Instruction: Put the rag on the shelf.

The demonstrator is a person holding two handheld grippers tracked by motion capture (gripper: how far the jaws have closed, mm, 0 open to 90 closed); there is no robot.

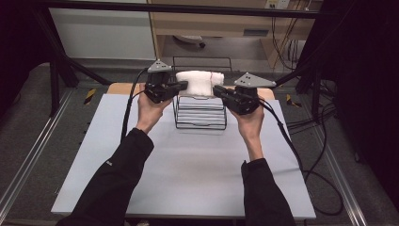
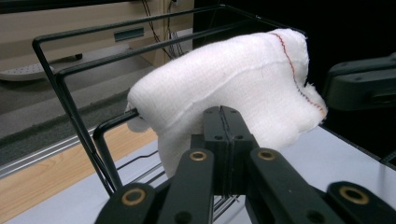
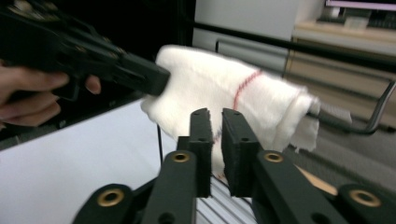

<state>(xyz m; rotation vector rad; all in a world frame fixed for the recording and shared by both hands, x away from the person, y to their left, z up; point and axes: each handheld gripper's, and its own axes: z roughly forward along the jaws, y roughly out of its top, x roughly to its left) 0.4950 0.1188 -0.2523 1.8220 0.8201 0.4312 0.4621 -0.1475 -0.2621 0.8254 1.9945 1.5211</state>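
The left gripper [image 1: 181,85] and the right gripper [image 1: 217,91], seen in the high view, each pinch one end of a white cloth [image 1: 195,82]. The cloth hangs over the top bar of a black wire rack [image 1: 200,123] at the far end of the grey table [image 1: 188,165]. A hand is behind each gripper.

In the left gripper view, the left gripper [image 2: 223,122] has its jaws pressed tight together. A thin edge of the white cloth [image 2: 224,84] is nipped between them. The cloth bends over the rack bar [image 2: 116,123] like a little tent.

In the right gripper view, the right gripper [image 3: 215,123] has its jaws nearly together, with only a slim gap. A fold of the cloth [image 3: 224,91] sits between the tips, so I think it is holding on. The other gripper bites the far end.

The cloth looks soft, light and floppy. It will not break, but it will sag and can slide off the bar. The best spots to hold seem to be the two end edges, where the grippers are now.
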